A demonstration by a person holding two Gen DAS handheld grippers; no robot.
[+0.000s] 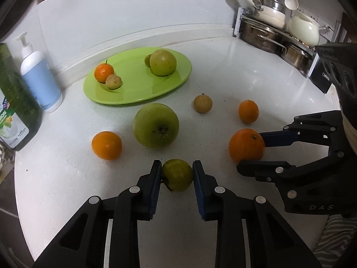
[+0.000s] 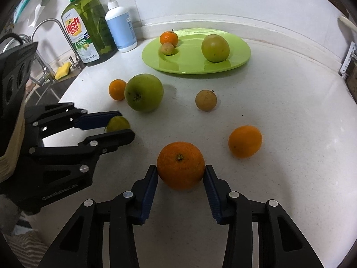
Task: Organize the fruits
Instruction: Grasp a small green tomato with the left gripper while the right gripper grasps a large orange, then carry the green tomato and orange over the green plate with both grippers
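My left gripper [image 1: 177,164] is shut on a small green fruit [image 1: 177,175] that rests on the white counter; the pair also shows at the left of the right wrist view, gripper [image 2: 125,124] and fruit [image 2: 118,122]. My right gripper [image 2: 180,168] is shut on a large orange [image 2: 180,165], its blue pads against both sides; from the left wrist, that gripper [image 1: 250,151] holds the orange [image 1: 246,147] at the right. Behind lies a green plate [image 1: 133,93] with a mandarin, a small brown fruit, a green apple and a small green fruit.
Loose on the counter are a big green apple [image 1: 156,125], two small oranges [image 1: 107,145] [image 1: 248,111] and a brown round fruit [image 1: 202,103]. A pump bottle [image 1: 40,76] and a dish soap bottle [image 2: 87,29] stand at the back left, by a tap [image 2: 55,33]. A pot rack [image 1: 274,35] fills the back right.
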